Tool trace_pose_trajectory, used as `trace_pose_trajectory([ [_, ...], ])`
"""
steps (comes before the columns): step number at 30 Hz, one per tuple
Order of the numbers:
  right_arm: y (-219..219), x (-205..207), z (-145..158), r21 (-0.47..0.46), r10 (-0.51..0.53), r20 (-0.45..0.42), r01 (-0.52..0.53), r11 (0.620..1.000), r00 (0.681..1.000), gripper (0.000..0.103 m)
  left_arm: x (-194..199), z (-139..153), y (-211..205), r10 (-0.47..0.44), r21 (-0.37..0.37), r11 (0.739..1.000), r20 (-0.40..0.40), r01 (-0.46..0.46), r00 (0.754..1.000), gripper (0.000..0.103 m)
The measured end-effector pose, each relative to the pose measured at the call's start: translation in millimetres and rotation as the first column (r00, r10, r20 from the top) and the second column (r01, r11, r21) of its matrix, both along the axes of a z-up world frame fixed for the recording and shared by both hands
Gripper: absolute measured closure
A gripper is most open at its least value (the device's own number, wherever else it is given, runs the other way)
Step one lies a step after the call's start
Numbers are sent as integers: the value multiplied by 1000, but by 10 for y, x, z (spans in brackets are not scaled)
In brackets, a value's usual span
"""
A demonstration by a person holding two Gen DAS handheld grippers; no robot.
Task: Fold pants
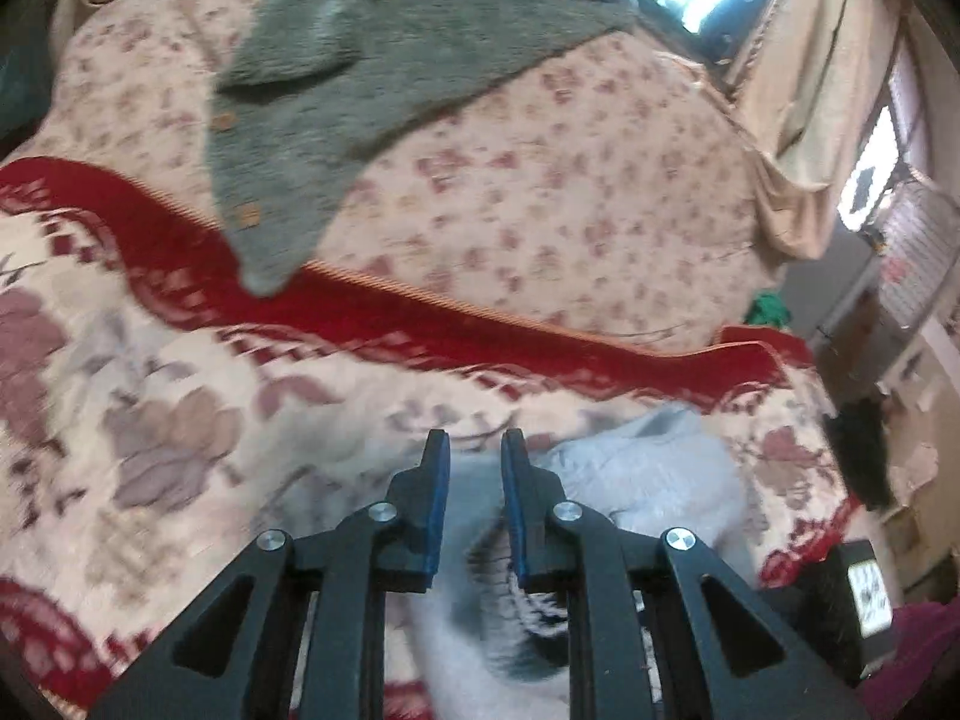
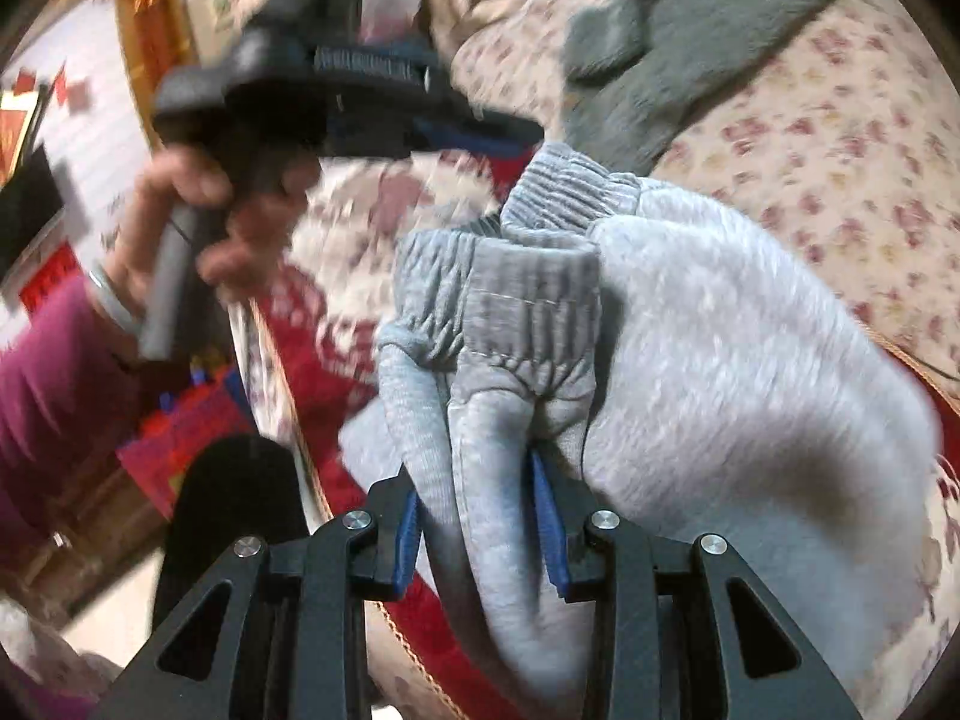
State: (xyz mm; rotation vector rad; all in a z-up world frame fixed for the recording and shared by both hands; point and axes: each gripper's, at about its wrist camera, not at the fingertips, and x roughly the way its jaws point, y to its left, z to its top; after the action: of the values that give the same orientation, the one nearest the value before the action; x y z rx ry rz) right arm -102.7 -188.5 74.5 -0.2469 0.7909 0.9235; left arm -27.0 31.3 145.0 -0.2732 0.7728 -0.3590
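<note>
Right wrist view: your right gripper [image 2: 477,516] is clamped on a bunched fold of the light grey pants [image 2: 690,324], fabric filling the gap between the blue pads [image 2: 547,516]. Ribbed elastic cuffs [image 2: 534,282] sit just ahead of the fingers. The pants are heaped on the floral blanket [image 2: 936,540] with the red border. Your left hand [image 2: 198,222], magenta sleeve, holds the left gripper [image 1: 474,450] up and to the left of the pants. In the left wrist view its jaws are almost together, nothing pinched, pants [image 1: 648,468] just beneath. A grey-green towel [image 1: 384,78] lies farther back. No readable writing or labels; blur hides detail.
</note>
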Motion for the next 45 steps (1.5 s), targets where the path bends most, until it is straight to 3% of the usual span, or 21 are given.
trace_pose_trajectory([
  [3, 149, -107, -95, -86, 61, 78, -54, 995, 995, 64, -111, 30, -93, -11, 31, 999, 11, 10, 1000, 71],
  [4, 154, -137, -83, -95, 72, 99, -63, 994, 993, 63, -156, 67, -162, -26, 31, 999, 22, 25, 999, 60],
  [5, 103, -183, -47, -80, 75, 100, -67, 995, 992, 55, -193, 107, -229, -45, 29, 999, 37, 44, 998, 52],
  [6, 61, -189, -32, -56, 82, 84, -77, 995, 993, 36, -228, 149, -303, -66, 26, 998, 54, 65, 996, 50],
  [8, -57, -234, 97, 44, 108, 29, -110, 993, 994, 17, -289, 239, -451, -96, 20, 995, 74, 95, 993, 45],
  [11, -208, -371, 278, 97, 97, 32, -100, 990, 995, 16, -369, 363, -685, -147, -7, 989, 97, 149, 984, 37],
  [15, -611, -480, 498, 136, 64, 45, -69, 988, 997, 16, -509, 478, -965, -203, -8, 979, 118, 206, 972, 33],
  [20, -1229, -367, 599, 92, -121, 88, 113, 989, 989, 16, -652, 452, -1299, -274, -40, 960, 91, 279, 957, 29],
  [23, -1471, -115, 597, 89, -275, 76, 268, 959, 959, 16, -717, 353, -1498, -297, -5, 954, 75, 298, 952, 29],
  [25, -1638, 126, 552, 113, -392, 28, 387, 915, 919, 16, -719, 250, -1606, -295, 29, 955, 49, 294, 954, 29],
  [28, -1756, 408, 497, 112, -472, -44, 474, 873, 880, 16, -701, 81, -1650, -262, 90, 962, 18, 259, 965, 29],
  [32, -1490, 629, 413, 57, -454, -16, 454, 889, 891, 16, -691, -152, -1504, -166, 159, 972, -39, 171, 985, 29],
  [35, -1210, 738, 325, 44, -425, -13, 426, 904, 905, 16, -734, -357, -1239, -122, 105, 986, -88, 131, 989, 29],
  [39, -847, 821, 273, 0, -425, 76, 426, 905, 902, 12, -795, -477, -1029, -104, 46, 993, -89, 109, 991, 29],
  [43, -582, 923, 157, -90, -398, 106, 408, 909, 911, 9, -783, -552, -1019, -99, 48, 994, -69, 102, 993, 29],
  [45, -569, 958, 68, -93, -406, 100, 415, 905, 908, 7, -758, -578, -1049, -89, 56, 994, -64, 93, 994, 29],
])
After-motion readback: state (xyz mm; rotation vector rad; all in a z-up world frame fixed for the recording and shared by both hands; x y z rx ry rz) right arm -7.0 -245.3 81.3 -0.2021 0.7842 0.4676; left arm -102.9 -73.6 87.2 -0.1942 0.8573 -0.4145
